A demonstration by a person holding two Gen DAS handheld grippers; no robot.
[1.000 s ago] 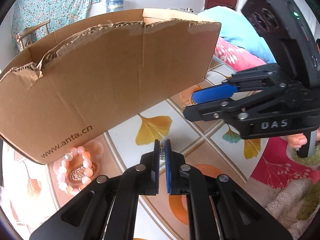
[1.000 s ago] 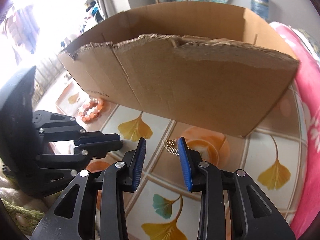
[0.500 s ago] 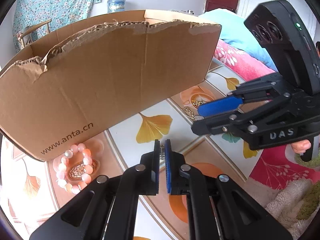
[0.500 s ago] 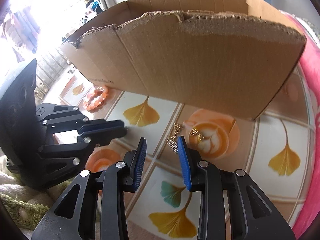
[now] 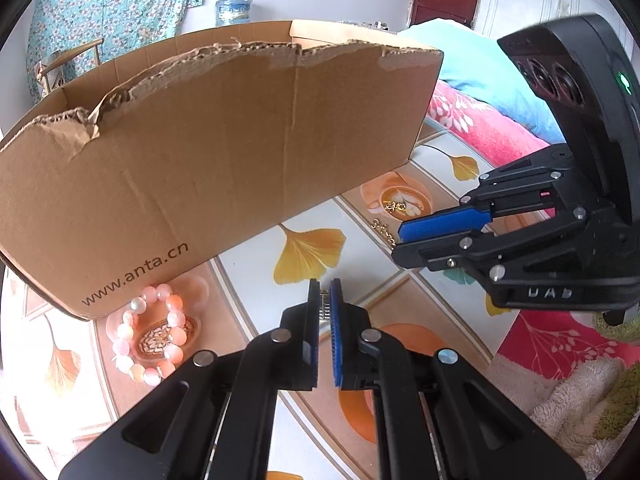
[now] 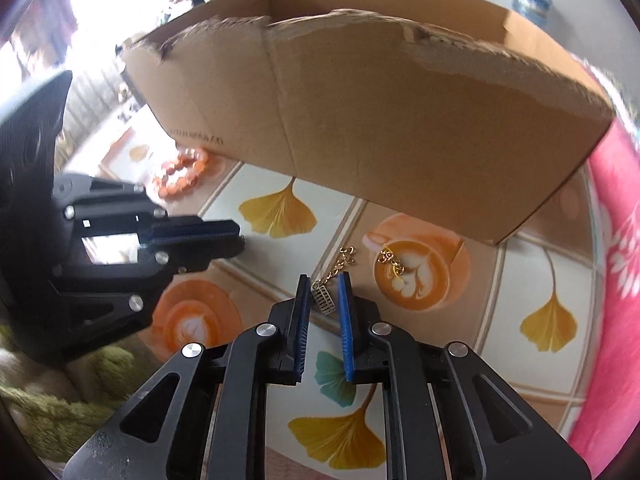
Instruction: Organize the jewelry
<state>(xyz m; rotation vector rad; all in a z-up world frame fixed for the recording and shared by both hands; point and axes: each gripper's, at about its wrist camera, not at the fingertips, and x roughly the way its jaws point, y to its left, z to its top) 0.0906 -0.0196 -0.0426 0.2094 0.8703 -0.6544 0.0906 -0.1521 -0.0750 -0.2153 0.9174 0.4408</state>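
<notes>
My right gripper (image 6: pixel 324 284) hangs low over the patterned mat, its jaws closing. A ridged silver pendant (image 6: pixel 324 298) on a gold chain (image 6: pixel 340 264) lies between the blue pads, with a small gap on each side. A second small gold piece (image 6: pixel 390 258) rests on the coffee-cup print just to the right. My left gripper (image 5: pixel 325 292) is shut, and a small ridged silver piece (image 5: pixel 325 309) shows between its pads. A pink bead bracelet (image 5: pixel 148 336) lies by the box's near left corner.
A torn-edged cardboard box (image 5: pixel 200 160) marked anta.cn stands right behind both grippers. Pink and blue bedding (image 5: pixel 480 128) lies to the right. A fluffy rug (image 5: pixel 580 400) borders the mat at the lower right.
My right gripper has come down and forward over the gold chain, and its jaws have narrowed around the pendant. The left gripper has stayed where it was, still shut.
</notes>
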